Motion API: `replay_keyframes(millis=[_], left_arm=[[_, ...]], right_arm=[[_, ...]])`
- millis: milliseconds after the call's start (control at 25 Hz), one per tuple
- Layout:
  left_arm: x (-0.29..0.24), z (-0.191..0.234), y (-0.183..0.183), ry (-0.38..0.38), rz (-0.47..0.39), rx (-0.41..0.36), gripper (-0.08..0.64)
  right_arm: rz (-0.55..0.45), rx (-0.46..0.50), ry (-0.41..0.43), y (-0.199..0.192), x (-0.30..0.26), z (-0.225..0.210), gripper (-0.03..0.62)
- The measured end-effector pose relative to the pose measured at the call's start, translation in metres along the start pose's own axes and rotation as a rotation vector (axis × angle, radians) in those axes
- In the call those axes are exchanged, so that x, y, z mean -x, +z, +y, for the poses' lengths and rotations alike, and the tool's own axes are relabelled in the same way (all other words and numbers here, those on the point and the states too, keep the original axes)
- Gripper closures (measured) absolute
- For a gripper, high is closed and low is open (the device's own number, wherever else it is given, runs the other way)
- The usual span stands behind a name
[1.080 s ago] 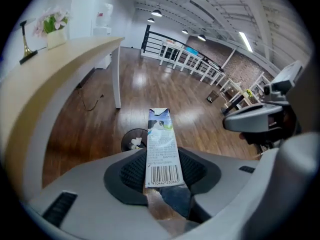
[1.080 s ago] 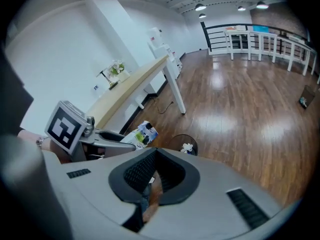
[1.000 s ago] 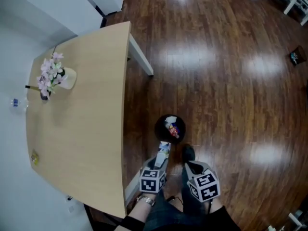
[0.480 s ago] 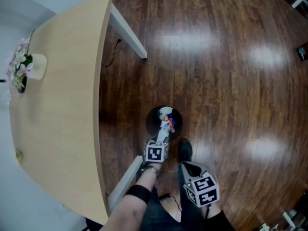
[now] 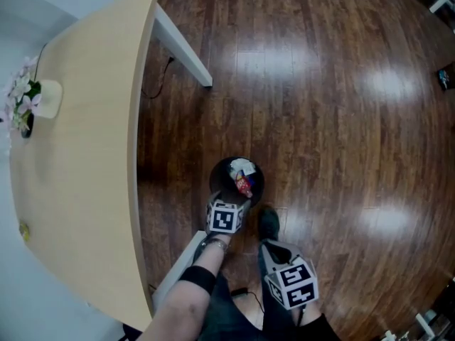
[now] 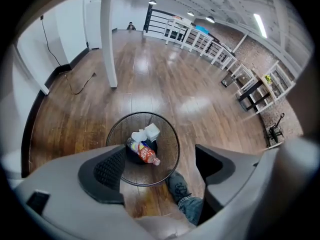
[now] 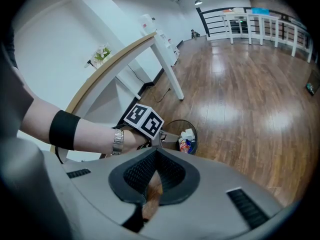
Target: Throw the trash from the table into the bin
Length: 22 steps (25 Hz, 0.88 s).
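Observation:
A black wire bin (image 5: 217, 178) stands on the dark wood floor beside the table. Inside it lie a bottle with a red label (image 6: 144, 153) and white crumpled paper (image 6: 146, 132). My left gripper (image 5: 229, 206) hangs just above the bin's near rim and points steeply down. In the left gripper view its jaws (image 6: 160, 166) are opening, wide apart, with nothing between them and the bin (image 6: 170, 156) showing through the gap. My right gripper (image 5: 270, 253) hangs lower right of the bin. In the right gripper view it (image 7: 156, 156) is shut and empty.
The light wood table (image 5: 78, 155) fills the left side, with a flower vase (image 5: 28, 105) and a small yellow scrap (image 5: 25, 229) on it. A white table leg (image 5: 183, 45) slants past the bin. A dark shoe (image 5: 268, 222) rests right by the bin.
My left gripper came down over the bin with a white piece of trash, then opened its jaws; the trash is out of them. The right gripper sank a little.

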<state>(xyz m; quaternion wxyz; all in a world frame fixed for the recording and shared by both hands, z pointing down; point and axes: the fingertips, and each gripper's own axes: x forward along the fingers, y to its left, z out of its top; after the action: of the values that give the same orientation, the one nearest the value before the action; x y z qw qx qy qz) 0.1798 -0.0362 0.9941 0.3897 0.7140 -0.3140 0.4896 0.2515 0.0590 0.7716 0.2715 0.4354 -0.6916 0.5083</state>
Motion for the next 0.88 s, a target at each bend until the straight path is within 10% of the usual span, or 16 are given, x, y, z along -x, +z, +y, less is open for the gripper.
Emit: replay_keyframes(millis=[320,600,880], left_arm=[[0.049,-0.026,0.009,-0.064,-0.059,-0.025,0.145],[0.163,-0.073,0.023,-0.134,-0.166,-0.136,0.485],[0.285,-0.110,0.017,-0.158,-0.243,-0.185,0.560]], right_arm=[[-0.030,0.010,-0.011,0.010,0.012,0.011,0.584],[-0.079,0.014,-0.034,0.023,0.045,0.020,0.584],[-0.126,0.045,-0.052,0.032,0.093,0.048,0.584]])
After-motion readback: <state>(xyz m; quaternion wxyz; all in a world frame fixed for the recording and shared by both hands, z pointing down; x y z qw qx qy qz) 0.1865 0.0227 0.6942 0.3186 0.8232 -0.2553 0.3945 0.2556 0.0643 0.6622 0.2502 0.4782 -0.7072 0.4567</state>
